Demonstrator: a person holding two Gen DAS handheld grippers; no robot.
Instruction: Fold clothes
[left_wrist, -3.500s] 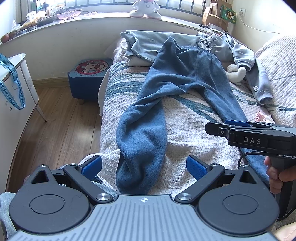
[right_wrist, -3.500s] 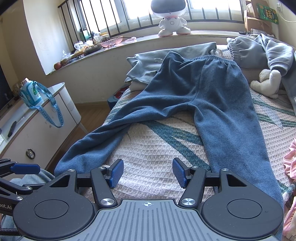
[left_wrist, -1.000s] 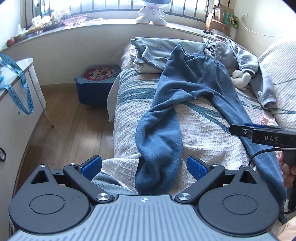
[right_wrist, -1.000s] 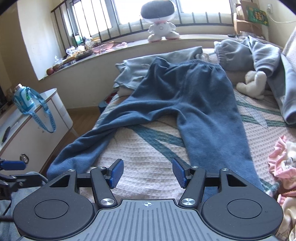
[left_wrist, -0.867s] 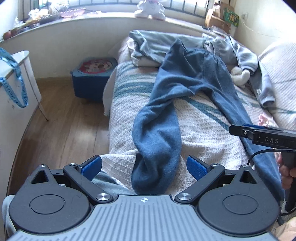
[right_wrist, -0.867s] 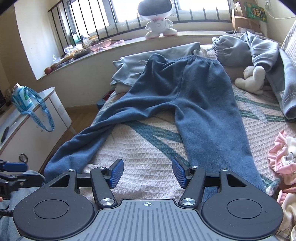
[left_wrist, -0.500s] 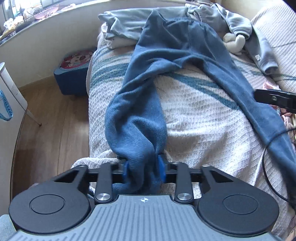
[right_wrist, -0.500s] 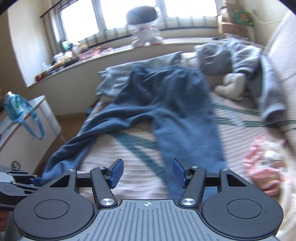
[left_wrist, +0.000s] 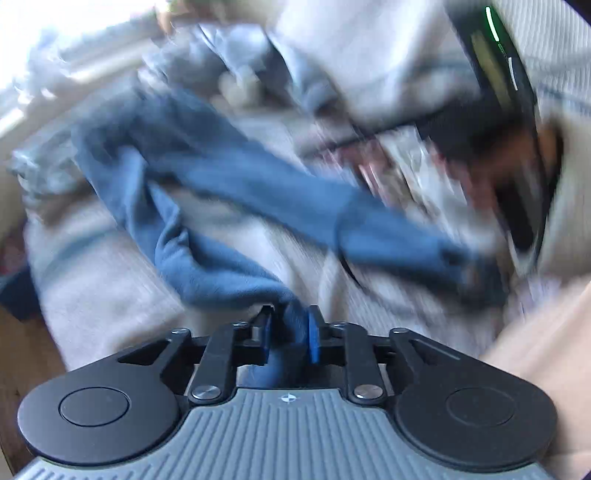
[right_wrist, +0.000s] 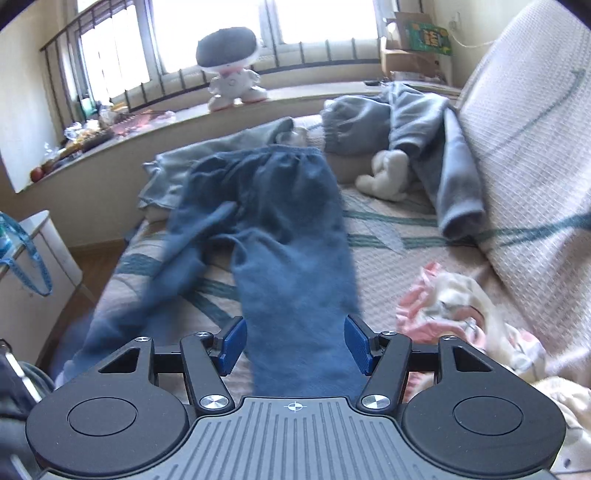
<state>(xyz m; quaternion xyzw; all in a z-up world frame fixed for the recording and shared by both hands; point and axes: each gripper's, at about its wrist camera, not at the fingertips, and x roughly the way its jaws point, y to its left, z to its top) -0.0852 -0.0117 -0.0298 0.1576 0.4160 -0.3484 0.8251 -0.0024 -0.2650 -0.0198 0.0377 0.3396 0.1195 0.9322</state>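
Blue sweatpants (right_wrist: 280, 221) spread lengthwise down a bed (right_wrist: 399, 258) covered in a cream waffle-knit blanket with teal stripes, waistband at the far end toward the window sill, legs running to the near edge. Left gripper (left_wrist: 288, 334) clamped on the cuff end of one trouser leg, blue pads pressed into the bunched fleece from both sides, that leg (left_wrist: 221, 254) drawn up in a loose fold across the blanket; left wrist view heavily smeared, so little else there readable beyond a dark device at far right. Right gripper (right_wrist: 294, 345) spread apart, blue pads standing either side of the other trouser leg (right_wrist: 299, 314) near its lower end, no squeeze visible on the cloth; whether the pads touch the fabric cannot be told. Grey hoodie (right_wrist: 436, 147) heaped at the far right of the bed, a small white plush toy (right_wrist: 384, 173) just beside it. Pink and cream garment (right_wrist: 461, 306) crumpled at the near right, just beside the right gripper. White robot doll (right_wrist: 231, 62) standing on the sill beyond the waistband. White cabinet (right_wrist: 33, 280) at left, a blue strap hanging over it.
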